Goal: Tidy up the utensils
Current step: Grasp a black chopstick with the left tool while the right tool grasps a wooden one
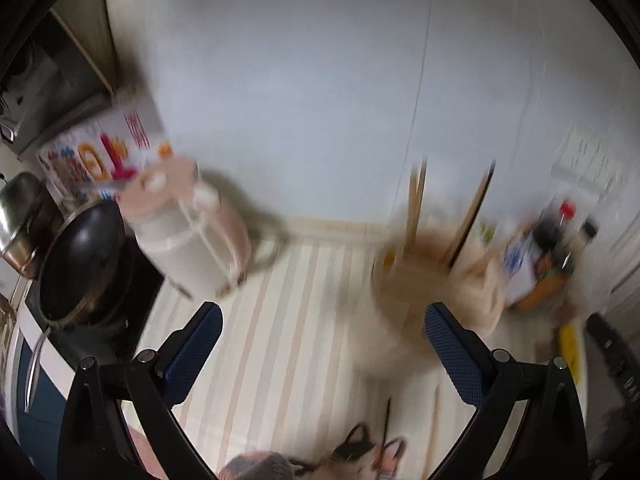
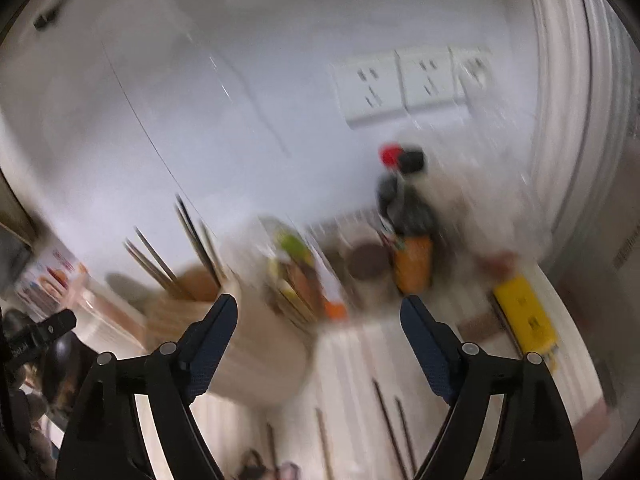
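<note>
Both views are motion-blurred. A light wooden utensil holder [image 1: 416,280] stands on the striped counter with several chopsticks [image 1: 416,200] upright in it; it also shows in the right wrist view [image 2: 224,320] with its chopsticks [image 2: 160,264]. Loose chopsticks [image 2: 390,428] lie on the counter in front, and they also show in the left wrist view [image 1: 432,428]. My left gripper [image 1: 322,352] is open and empty, above the counter left of the holder. My right gripper [image 2: 318,344] is open and empty, above the loose chopsticks.
A pink and white kettle [image 1: 188,232], a black wok [image 1: 84,264] on a cooker and a printed box [image 1: 100,152] stand at the left. Sauce bottles [image 2: 404,208], packets [image 2: 300,276] and a yellow object [image 2: 524,316] stand at the right, under wall sockets [image 2: 408,84].
</note>
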{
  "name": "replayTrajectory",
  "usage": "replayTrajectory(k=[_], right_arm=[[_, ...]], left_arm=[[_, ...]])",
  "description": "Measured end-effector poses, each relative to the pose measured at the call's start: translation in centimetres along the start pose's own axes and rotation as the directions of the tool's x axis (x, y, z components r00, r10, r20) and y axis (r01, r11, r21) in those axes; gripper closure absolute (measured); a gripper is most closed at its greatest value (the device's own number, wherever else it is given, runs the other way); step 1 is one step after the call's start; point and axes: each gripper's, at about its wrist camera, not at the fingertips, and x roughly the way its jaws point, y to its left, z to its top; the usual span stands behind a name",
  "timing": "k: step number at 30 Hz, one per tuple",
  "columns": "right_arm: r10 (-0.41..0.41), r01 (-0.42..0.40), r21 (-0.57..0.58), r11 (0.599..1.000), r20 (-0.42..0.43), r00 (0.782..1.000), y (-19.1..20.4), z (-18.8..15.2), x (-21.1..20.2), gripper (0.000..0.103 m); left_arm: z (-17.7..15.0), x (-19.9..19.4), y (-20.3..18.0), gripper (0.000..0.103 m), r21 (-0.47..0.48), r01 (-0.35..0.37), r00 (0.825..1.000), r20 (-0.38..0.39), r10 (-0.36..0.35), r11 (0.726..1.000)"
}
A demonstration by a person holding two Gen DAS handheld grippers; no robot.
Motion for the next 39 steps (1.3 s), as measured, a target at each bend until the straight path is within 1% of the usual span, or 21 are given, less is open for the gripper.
replayTrajectory(k=[2,4,5,6,7,8,10,12,13,15,17,18,19,21,23,24,25,27,32,35,39], right_arm=[[-0.040,0.040,-0.011,0.999,-0.060,0.997,-1.0,-1.5,1.0,0.018],[-0.050,0.048,-0.018,0.999,-0.120,0.992,-2.0,-3.0,2.3,0.018],[-0.061,0.056,-0.030,0.998,-0.169,0.984,-2.5,-4.1,3.1,0.023],[-0.064,0.058,-0.037,0.998,-0.205,0.977,-2.8,-5.0,3.9,0.031],[-0.061,0.051,-0.043,0.998,-0.254,0.965,-3.1,-6.1,4.8,0.053],[-0.066,0.054,-0.049,0.997,-0.295,0.953,-3.3,-7.0,5.6,0.070],[-0.073,0.063,-0.041,0.997,-0.365,0.928,-4.0,-9.0,7.1,0.084],[-0.099,0.081,-0.060,0.995,-0.418,0.903,-4.6,-11.0,8.5,0.086],[-0.101,0.085,-0.056,0.995,-0.444,0.890,-4.9,-11.9,9.0,0.086],[-0.104,0.086,-0.058,0.995,-0.485,0.868,-5.3,-13.4,9.9,0.086],[-0.102,0.084,-0.058,0.995,-0.518,0.849,-5.8,-14.8,10.5,0.086],[-0.103,0.086,-0.056,0.995,-0.533,0.840,-5.9,-15.2,10.7,0.086],[-0.104,0.088,-0.055,0.995,-0.546,0.831,-6.1,-15.6,11.0,0.085],[-0.110,0.093,-0.059,0.994,-0.556,0.824,-6.1,-16.0,11.2,0.085],[-0.106,0.088,-0.059,0.994,-0.564,0.819,-6.1,-16.2,11.4,0.085],[-0.106,0.087,-0.059,0.994,-0.567,0.817,-6.0,-16.3,11.5,0.085],[-0.105,0.085,-0.061,0.995,-0.569,0.815,-5.8,-16.4,11.6,0.085],[-0.093,0.073,-0.059,0.996,-0.574,0.813,-5.1,-16.3,11.7,0.085],[-0.057,0.024,-0.063,0.998,-0.590,0.805,-2.6,-16.5,12.5,0.083],[-0.054,0.001,-0.086,0.996,-0.614,0.787,-0.9,-17.0,13.8,0.079],[-0.106,-0.015,-0.174,0.985,-0.661,0.743,1.7,-18.6,16.0,0.076]], left_arm=[[-2.2,1.9,-0.2,0.000,0.022,-0.024,0.999,-0.049,0.025,0.999],[-4.7,4.0,-0.7,0.000,0.051,-0.034,0.992,-0.116,0.039,0.998],[-5.8,5.0,-1.1,0.000,0.060,-0.030,0.988,-0.147,0.038,0.998],[-7.1,6.1,-1.5,0.000,0.067,-0.024,0.982,-0.184,0.036,0.997],[-8.1,7.0,-1.9,0.000,0.071,-0.018,0.976,-0.215,0.033,0.997],[-9.3,8.2,-2.4,0.000,0.076,-0.002,0.967,-0.255,0.021,0.997],[-11.7,10.7,-3.8,0.001,0.092,0.037,0.941,-0.340,-0.004,0.995],[-13.7,12.7,-4.9,0.010,0.104,0.070,0.912,-0.409,-0.021,0.992],[-15.0,13.8,-5.7,0.019,0.120,0.083,0.894,-0.448,-0.021,0.989],[-16.9,15.2,-7.1,0.025,0.144,0.118,0.861,-0.508,-0.029,0.982],[-18.4,16.3,-7.9,0.044,0.175,0.143,0.840,-0.541,-0.026,0.974],[-18.9,16.7,-8.2,0.046,0.189,0.151,0.831,-0.555,-0.021,0.970],[-18.9,16.5,-8.2,0.050,0.184,0.155,0.850,-0.525,-0.036,0.971],[-18.9,16.6,-8.4,0.057,0.190,0.164,0.852,-0.522,-0.042,0.968],[-18.6,16.5,-8.6,0.082,0.193,0.169,0.858,-0.511,-0.048,0.967],[-18.4,16.3,-8.5,0.087,0.198,0.169,0.861,-0.506,-0.047,0.965],[-18.3,16.4,-8.5,0.098,0.198,0.167,0.862,-0.504,-0.045,0.966],[-18.1,16.3,-8.0,0.099,0.190,0.152,0.863,-0.505,-0.036,0.970],[-17.5,16.2,-4.5,0.100,0.162,0.084,0.877,-0.481,0.004,0.983],[-17.3,15.9,-2.3,0.100,0.144,0.043,0.884,-0.467,0.029,0.989],[-17.4,15.5,-0.4,0.100,0.126,0.010,0.888,-0.458,0.049,0.992]])
